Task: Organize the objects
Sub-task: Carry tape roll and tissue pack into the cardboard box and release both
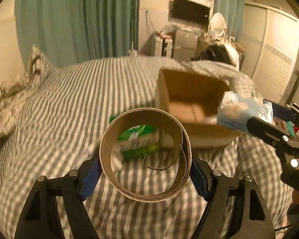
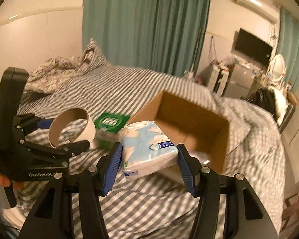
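My left gripper (image 1: 145,169) is shut on a brown cardboard tape ring (image 1: 129,191) and holds it above the striped bed; it also shows in the right wrist view (image 2: 72,128). My right gripper (image 2: 149,157) is shut on a light blue tissue pack (image 2: 147,147), held at the near edge of an open cardboard box (image 2: 191,117). In the left wrist view the tissue pack (image 1: 243,113) hangs over the box's (image 1: 189,91) right rim. A green tissue box (image 2: 111,121) lies on the bed left of the cardboard box, partly seen through the ring (image 1: 137,141).
The striped bed sheet (image 1: 69,99) spreads all around. Rumpled pillows (image 2: 65,67) lie at the far left. A grey duvet (image 2: 255,127) bunches right of the box. Teal curtains (image 2: 145,20), a wall TV (image 2: 251,45) and cluttered furniture stand behind the bed.
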A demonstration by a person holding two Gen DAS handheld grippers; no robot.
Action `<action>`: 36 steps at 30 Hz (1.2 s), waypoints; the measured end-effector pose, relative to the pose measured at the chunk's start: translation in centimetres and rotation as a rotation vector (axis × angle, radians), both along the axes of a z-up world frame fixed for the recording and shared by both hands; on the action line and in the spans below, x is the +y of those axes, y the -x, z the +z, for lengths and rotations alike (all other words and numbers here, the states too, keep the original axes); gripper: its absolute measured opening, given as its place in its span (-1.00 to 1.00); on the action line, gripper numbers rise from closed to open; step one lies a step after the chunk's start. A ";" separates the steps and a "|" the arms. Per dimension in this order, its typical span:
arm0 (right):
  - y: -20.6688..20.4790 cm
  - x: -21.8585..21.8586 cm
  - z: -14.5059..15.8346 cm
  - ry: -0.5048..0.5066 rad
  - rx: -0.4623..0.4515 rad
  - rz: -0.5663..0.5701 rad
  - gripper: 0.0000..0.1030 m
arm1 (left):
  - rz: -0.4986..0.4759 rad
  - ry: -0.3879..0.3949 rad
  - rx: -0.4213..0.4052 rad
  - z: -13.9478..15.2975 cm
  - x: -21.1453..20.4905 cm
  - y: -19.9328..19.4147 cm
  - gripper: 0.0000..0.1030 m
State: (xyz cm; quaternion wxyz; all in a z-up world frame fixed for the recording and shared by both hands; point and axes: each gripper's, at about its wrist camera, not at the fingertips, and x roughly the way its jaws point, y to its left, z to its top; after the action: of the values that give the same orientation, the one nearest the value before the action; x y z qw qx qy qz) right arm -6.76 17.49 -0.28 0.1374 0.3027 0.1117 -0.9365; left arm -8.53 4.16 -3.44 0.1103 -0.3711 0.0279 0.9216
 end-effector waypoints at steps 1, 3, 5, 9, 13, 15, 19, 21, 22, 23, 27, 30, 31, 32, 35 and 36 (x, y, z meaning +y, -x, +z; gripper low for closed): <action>0.3 0.3 0.4 -0.003 0.011 -0.008 0.07 | -0.007 -0.002 0.015 0.7 0.5 0.3 0.56; 1.1 1.3 1.5 -0.005 0.034 -0.027 0.07 | -0.030 -0.009 0.044 2.0 1.5 1.5 0.56; 2.2 2.3 2.4 -0.007 0.051 -0.049 0.07 | -0.046 -0.019 0.061 2.9 2.4 2.7 0.56; 5.2 4.4 3.5 0.004 0.062 -0.093 0.07 | -0.083 -0.018 0.087 4.1 4.8 5.7 0.56; 8.4 6.5 3.1 0.017 0.047 -0.128 0.07 | -0.120 0.003 0.082 3.7 7.5 8.5 0.56; 10.2 7.2 2.5 0.012 0.029 -0.143 0.07 | -0.135 0.017 0.068 3.0 8.8 10.0 0.56; 13.3 8.1 0.5 0.004 -0.010 -0.147 0.07 | -0.153 0.032 0.003 1.0 10.4 12.5 0.56; 14.3 8.3 -0.4 0.005 -0.023 -0.148 0.08 | -0.154 0.045 -0.029 -0.2 10.9 13.6 0.56; 14.8 8.5 -0.8 0.008 -0.028 -0.151 0.08 | -0.156 0.049 -0.041 -0.7 11.0 13.9 0.56; 15.3 8.5 -1.3 0.009 -0.031 -0.159 0.08 | -0.158 0.051 -0.052 -1.1 11.1 14.3 0.57; 15.9 8.6 -2.4 0.016 -0.021 -0.171 0.17 | -0.169 0.067 -0.053 -2.1 11.4 15.0 0.63; 15.9 9.0 -2.2 0.025 0.012 -0.192 0.70 | -0.174 0.071 -0.045 -1.9 11.4 14.8 0.81; 15.5 9.2 -1.9 0.027 0.029 -0.204 0.71 | -0.168 0.070 -0.039 -1.7 11.4 14.7 0.91; 15.2 9.3 -1.5 0.032 0.045 -0.213 0.71 | -0.160 0.062 -0.027 -1.2 11.2 14.4 0.92; 13.9 9.5 -0.2 0.063 0.061 -0.219 0.71 | -0.153 0.044 -0.019 0.1 10.5 13.7 0.93; 13.5 9.5 0.3 0.071 0.063 -0.221 0.71 | -0.148 0.039 -0.009 0.7 10.1 13.3 0.93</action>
State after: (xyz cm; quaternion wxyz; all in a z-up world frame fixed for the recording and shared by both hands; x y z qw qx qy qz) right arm -20.21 26.95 0.02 0.0404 0.2788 0.0487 -0.9583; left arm -21.80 14.27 -2.70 0.1709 -0.3744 0.0729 0.9085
